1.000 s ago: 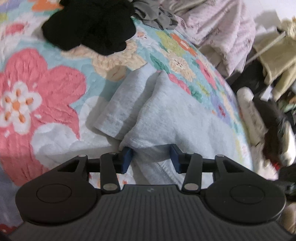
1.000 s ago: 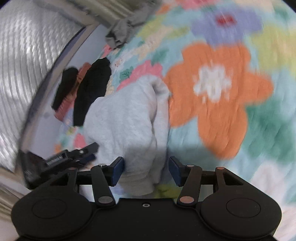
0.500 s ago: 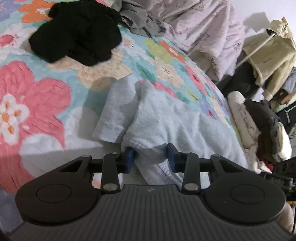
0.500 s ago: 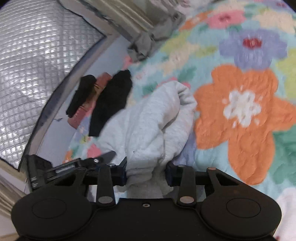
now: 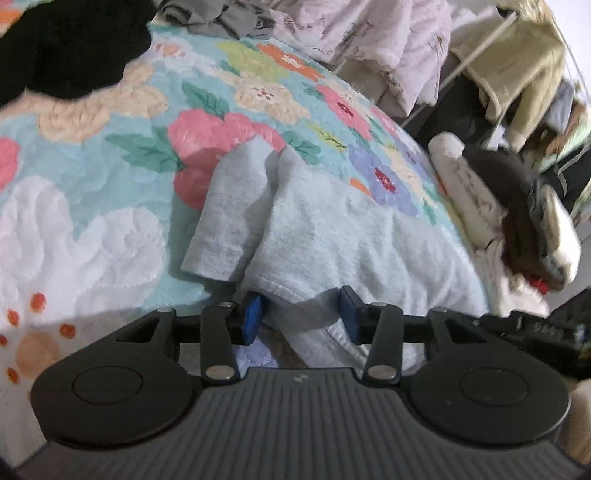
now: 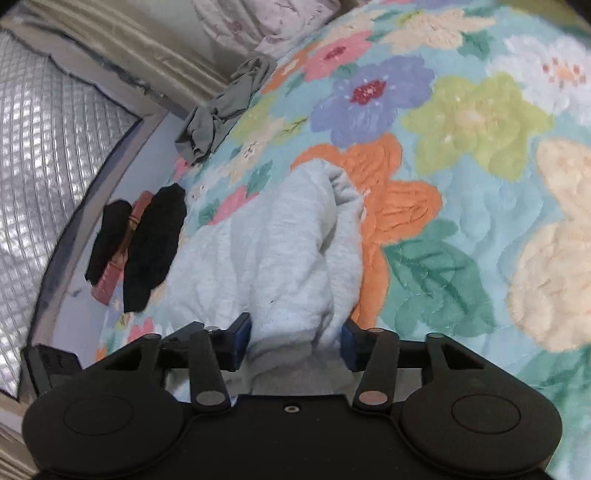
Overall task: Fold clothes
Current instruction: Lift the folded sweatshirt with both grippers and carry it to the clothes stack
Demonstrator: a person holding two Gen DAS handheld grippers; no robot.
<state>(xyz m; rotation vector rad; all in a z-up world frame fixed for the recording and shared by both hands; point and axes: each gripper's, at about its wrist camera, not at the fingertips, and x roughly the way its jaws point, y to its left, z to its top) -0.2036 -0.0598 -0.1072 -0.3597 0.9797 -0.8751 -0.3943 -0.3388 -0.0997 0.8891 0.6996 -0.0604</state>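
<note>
Black ribbed gripper (image 5: 301,314), blue-padded jaws.

The quilt (image 6: 480,110) is turquoise, patterned with large flowers in pink, orange, lilac, lime, cream and white, with dark green leaves. The garment (image 5: 332,236) lying on it is pale grey-blue, plain, with a faint heathered fleck. The black clothes (image 5: 66,48) are solid black; in the right view one black piece lies over something rust-red. The grey garment (image 6: 221,110) is plain mid-grey. The blanket (image 5: 369,33) is pale pinkish-white with faint dark markings. Both grippers' bodies are black; their pads (image 5: 253,317) are blue.
</note>
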